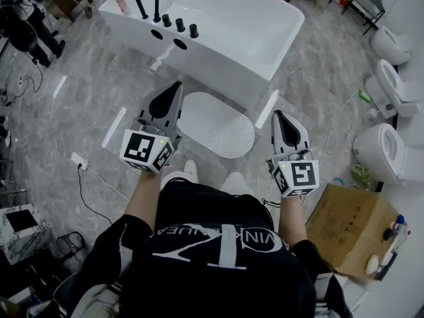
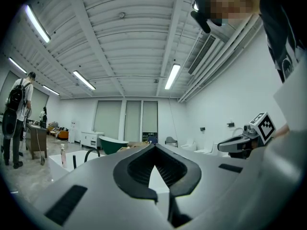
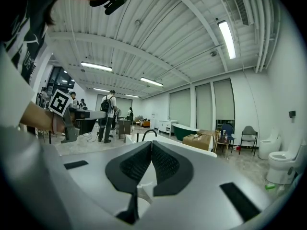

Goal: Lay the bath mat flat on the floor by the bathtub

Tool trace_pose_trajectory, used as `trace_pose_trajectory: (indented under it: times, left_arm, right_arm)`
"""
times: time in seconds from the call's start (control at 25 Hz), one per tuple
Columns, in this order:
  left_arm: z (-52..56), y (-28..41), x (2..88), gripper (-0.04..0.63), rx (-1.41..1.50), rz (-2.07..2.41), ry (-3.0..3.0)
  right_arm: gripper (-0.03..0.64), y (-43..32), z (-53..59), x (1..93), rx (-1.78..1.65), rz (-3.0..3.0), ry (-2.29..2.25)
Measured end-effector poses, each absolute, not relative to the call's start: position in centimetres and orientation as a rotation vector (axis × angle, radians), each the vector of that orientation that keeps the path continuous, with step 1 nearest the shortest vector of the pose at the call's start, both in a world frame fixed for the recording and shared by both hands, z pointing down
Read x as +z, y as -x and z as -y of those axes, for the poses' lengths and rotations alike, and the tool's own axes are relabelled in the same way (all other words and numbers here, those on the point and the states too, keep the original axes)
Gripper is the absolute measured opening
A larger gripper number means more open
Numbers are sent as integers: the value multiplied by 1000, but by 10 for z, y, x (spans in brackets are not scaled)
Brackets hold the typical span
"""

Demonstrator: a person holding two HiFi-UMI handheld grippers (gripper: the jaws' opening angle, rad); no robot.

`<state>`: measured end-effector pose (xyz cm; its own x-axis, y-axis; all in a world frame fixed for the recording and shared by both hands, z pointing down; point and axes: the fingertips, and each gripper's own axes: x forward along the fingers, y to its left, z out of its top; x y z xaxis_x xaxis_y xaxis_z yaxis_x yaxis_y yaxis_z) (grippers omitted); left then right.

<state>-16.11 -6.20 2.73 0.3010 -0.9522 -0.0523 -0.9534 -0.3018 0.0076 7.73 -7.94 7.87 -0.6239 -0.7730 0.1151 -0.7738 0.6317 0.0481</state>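
A white oval bath mat (image 1: 215, 123) lies flat on the grey marble floor, right in front of the white bathtub (image 1: 218, 25). My left gripper (image 1: 175, 86) hovers above the mat's left end, its jaws shut and empty. My right gripper (image 1: 277, 114) is held just right of the mat, also shut on nothing. In the left gripper view the left gripper (image 2: 154, 146) points level across the room, tips touching. The right gripper (image 3: 149, 143) looks the same in its own view, with the bathtub (image 3: 192, 149) beyond its tips.
Three white toilets (image 1: 391, 151) stand along the right wall. A cardboard box (image 1: 351, 229) sits at the lower right. A power strip with cable (image 1: 80, 161) lies on the floor at left. A person (image 1: 26, 25) stands at the far left by a table.
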Motion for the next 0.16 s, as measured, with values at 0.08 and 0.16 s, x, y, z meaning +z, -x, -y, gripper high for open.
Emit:
trace_pose_trajectory:
  times: [0.08,0.16]
  left_arm:
    - [62,161,28,14,71,-1848,2515]
    - [62,162,28,14,68,-1858,2517]
  right_arm:
    - [25,-77,79,79,12,2720,-1299]
    - [25,-77,80,80,15,2717,-1299]
